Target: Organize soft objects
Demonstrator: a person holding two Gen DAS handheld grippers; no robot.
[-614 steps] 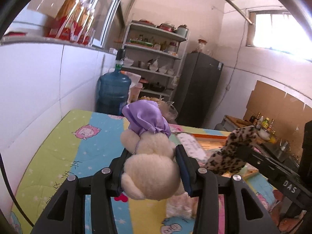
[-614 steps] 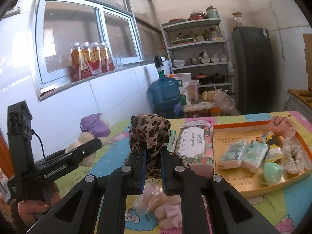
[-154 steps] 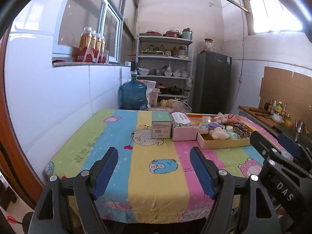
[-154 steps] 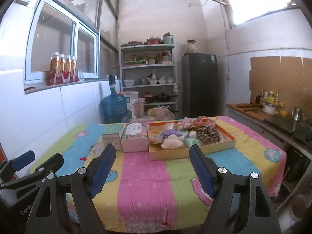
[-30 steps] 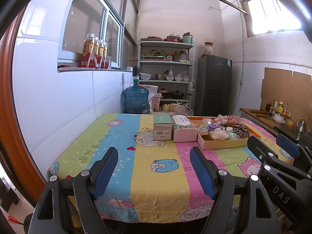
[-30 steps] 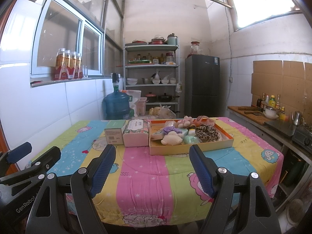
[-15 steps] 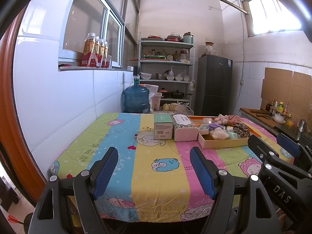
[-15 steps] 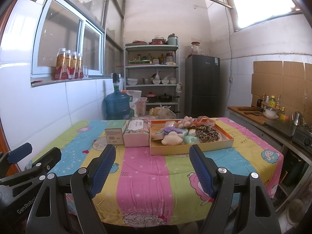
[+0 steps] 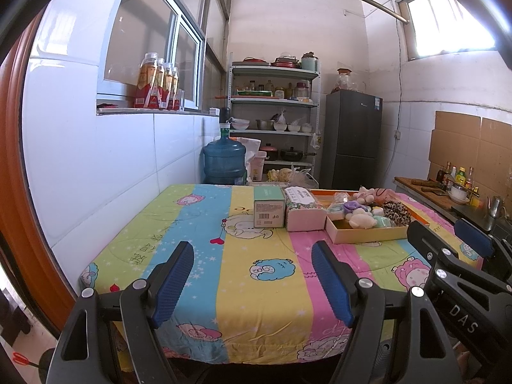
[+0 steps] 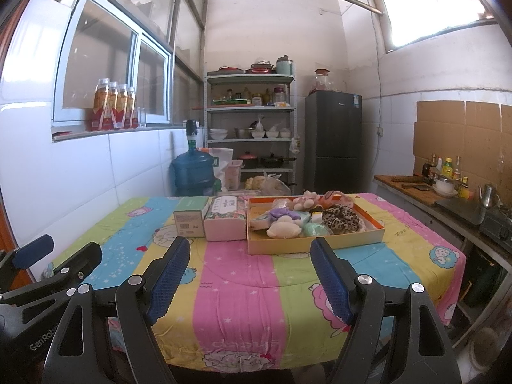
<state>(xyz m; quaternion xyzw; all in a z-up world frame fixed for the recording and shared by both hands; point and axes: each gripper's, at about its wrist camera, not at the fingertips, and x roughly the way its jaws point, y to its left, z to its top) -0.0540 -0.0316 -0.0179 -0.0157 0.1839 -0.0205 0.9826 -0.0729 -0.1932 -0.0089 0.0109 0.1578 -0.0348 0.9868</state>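
An orange-edged cardboard tray (image 10: 315, 243) stands on the table and holds the soft things: a cream plush toy with a purple cap (image 10: 283, 227), a leopard-print scrunchie (image 10: 340, 219), a pink plush (image 10: 307, 200) and tissue packs. The tray also shows in the left wrist view (image 9: 364, 235). My left gripper (image 9: 252, 284) is open and empty, held back over the table's near edge. My right gripper (image 10: 248, 280) is open and empty, also back from the tray.
A green box (image 10: 189, 219) and a pink tissue box (image 10: 224, 220) stand left of the tray. The table has a striped cartoon cloth (image 10: 236, 288). A blue water jug (image 10: 193, 174), a shelf rack (image 10: 251, 134), a dark fridge (image 10: 332, 140) and a counter with bottles (image 10: 444, 179) lie beyond.
Earlier each gripper held a soft toy; now both are open and empty and the toys lie in the tray. In the last second both grippers barely moved.
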